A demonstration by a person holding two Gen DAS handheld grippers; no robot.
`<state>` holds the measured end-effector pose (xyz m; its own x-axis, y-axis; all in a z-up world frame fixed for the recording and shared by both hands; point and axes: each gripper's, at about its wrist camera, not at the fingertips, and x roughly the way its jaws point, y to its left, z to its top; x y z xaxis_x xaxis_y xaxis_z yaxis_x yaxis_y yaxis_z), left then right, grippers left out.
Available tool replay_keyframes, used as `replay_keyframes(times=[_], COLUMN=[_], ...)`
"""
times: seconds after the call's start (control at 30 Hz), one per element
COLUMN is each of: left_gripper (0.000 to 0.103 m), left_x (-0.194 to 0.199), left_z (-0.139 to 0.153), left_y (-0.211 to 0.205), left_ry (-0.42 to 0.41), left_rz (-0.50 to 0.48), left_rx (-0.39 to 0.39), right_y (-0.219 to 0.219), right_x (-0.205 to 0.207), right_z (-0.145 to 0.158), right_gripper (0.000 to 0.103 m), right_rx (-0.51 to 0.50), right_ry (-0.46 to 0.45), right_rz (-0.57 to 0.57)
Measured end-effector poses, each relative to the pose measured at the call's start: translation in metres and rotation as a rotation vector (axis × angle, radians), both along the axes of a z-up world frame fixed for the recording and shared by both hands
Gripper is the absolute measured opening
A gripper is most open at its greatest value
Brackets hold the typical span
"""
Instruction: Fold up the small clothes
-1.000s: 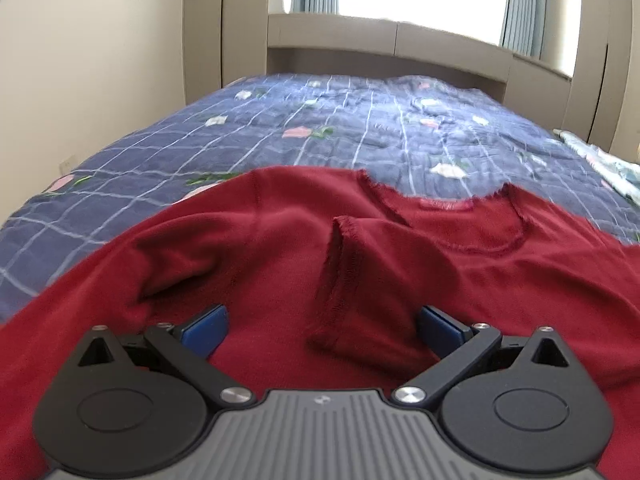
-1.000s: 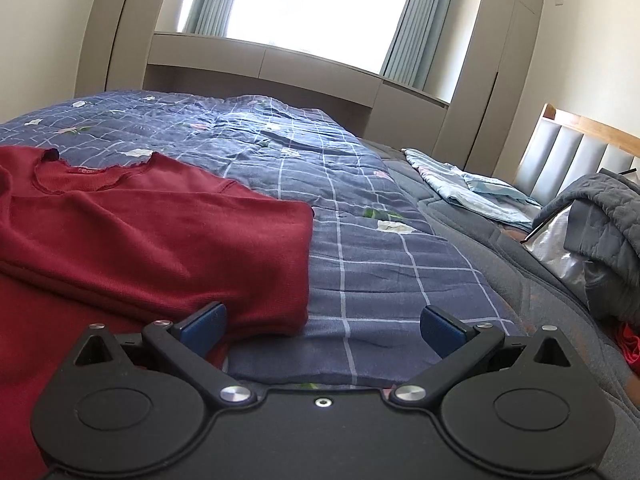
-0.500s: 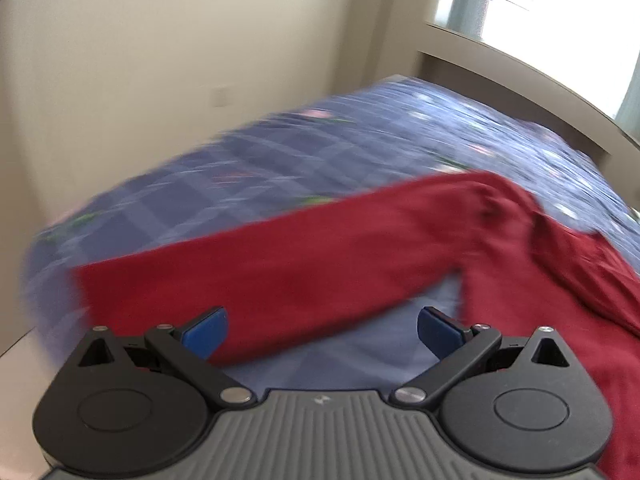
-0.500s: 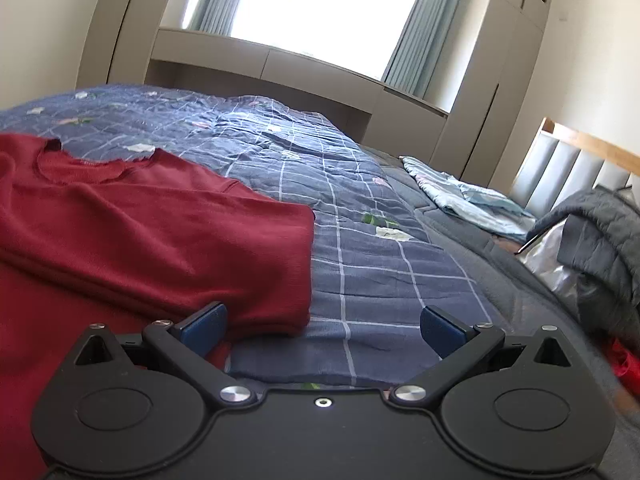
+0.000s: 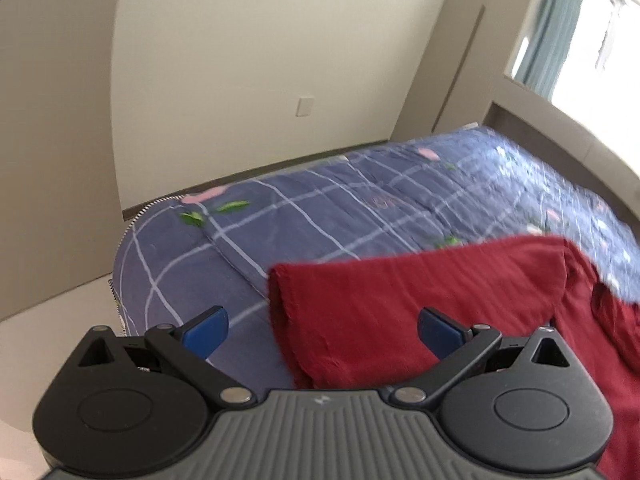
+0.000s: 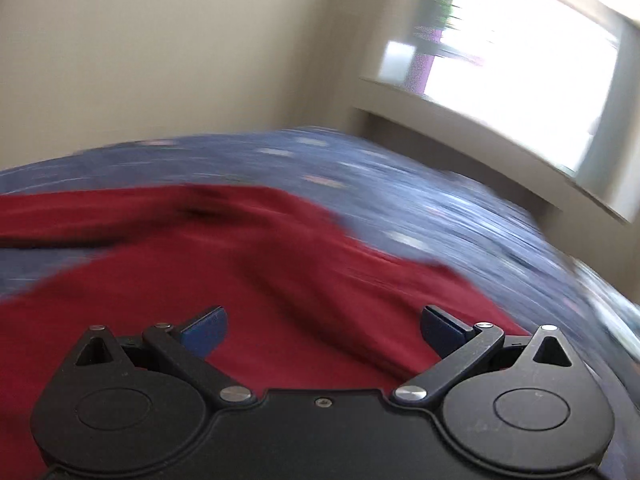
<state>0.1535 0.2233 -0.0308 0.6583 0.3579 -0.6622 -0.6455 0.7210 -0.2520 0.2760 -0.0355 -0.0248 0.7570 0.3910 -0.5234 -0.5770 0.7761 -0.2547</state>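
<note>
A: Where is the garment to be found?

B: A dark red top [image 5: 420,312] is seen spread on the bed, over a blue checked quilt [image 5: 320,220] with a flower print. In the left wrist view one sleeve end [image 5: 296,320] is laid out flat toward the corner of the bed, with its raw cuff edge turned to the wall.

A: How is the left gripper [image 5: 322,326] held?

B: It is held wide open, nothing being gripped between its blue pads [image 5: 204,328]. The sleeve end lies between and beyond them, so it is judged that the gripper is lined up for the cuff to be taken and folded in over the body.

A: And the right gripper [image 6: 322,326]?

B: It too is spread wide and empty. It is poised low over the body of the red top [image 6: 280,300], though the right wrist view is heavily smeared and little detail can be made out. Whether the cloth is touched by it cannot be told.

A: Why is the top laid flat?

B: Probably so that sleeves and sides can be turned in cleanly. Soft cloth of this kind may be expected to sag and bunch if only one layer is pinched.
</note>
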Motion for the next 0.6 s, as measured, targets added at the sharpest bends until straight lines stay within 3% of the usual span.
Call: replay_keyframes(times=[0.23, 0.4, 0.5, 0.57, 0.6], left_gripper=[0.103, 0.103, 0.103, 0.103, 0.103], left_x=[-0.01, -0.022, -0.029, -0.034, -0.036], left_z=[0.01, 0.019, 0.022, 0.024, 0.025], left_y=[0.028, 0.047, 0.058, 0.064, 0.066], left_ry=[0.01, -0.007, -0.02, -0.031, -0.037], left_rz=[0.092, 0.117, 0.143, 0.166, 0.177], left_rx=[-0.017, -0.004, -0.004, -0.011, -0.014], right_y=[0.14, 0.187, 0.204, 0.213, 0.215], right_x=[-0.038, -0.076, -0.098, -0.101, -0.098], right_z=[-0.019, -0.017, -0.023, -0.027, -0.027], right_gripper=[0.081, 0.074, 0.068, 0.049, 0.047], right_rx=[-0.04, -0.03, -0.101, -0.116, -0.104], right_ry=[0.051, 0.035, -0.03, -0.047, -0.03], right_rz=[0.505, 0.797, 0.906, 0.928, 0.922])
